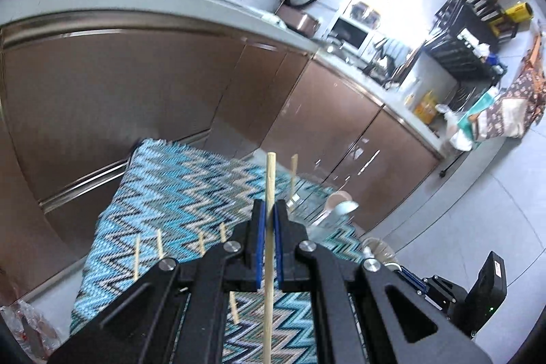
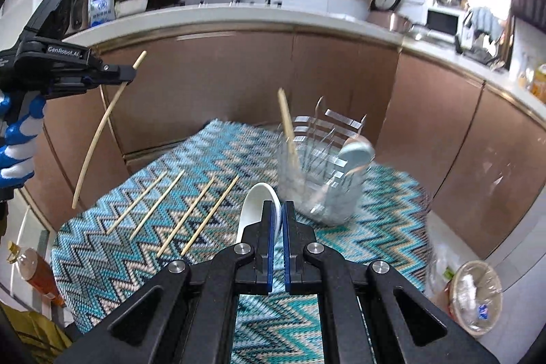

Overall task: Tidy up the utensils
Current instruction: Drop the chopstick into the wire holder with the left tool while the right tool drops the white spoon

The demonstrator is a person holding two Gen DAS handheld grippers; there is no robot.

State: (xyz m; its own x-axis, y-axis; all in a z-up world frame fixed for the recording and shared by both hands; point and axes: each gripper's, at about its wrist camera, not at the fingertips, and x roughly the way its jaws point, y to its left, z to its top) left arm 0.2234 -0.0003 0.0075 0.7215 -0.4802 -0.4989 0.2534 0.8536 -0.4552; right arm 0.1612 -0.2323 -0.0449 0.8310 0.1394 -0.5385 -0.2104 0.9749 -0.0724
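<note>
My left gripper [image 1: 269, 210] is shut on a wooden chopstick [image 1: 270, 179] and holds it above the zigzag cloth; it also shows in the right wrist view [image 2: 128, 74] with the chopstick [image 2: 99, 132] hanging down. My right gripper [image 2: 282, 210] is shut on a white ceramic spoon [image 2: 256, 203], gripping its handle above the cloth. A clear utensil holder [image 2: 320, 166] stands on the table with one chopstick [image 2: 286, 121] and a light blue spoon [image 2: 355, 154] in it. Several chopsticks [image 2: 191, 210] lie side by side on the cloth.
The teal zigzag cloth [image 2: 119, 261] covers a small table in front of brown kitchen cabinets [image 2: 221, 84]. A lidded bowl [image 2: 474, 299] sits at the right, a bottle [image 2: 37, 275] at the left. The counter behind holds a wok and appliances.
</note>
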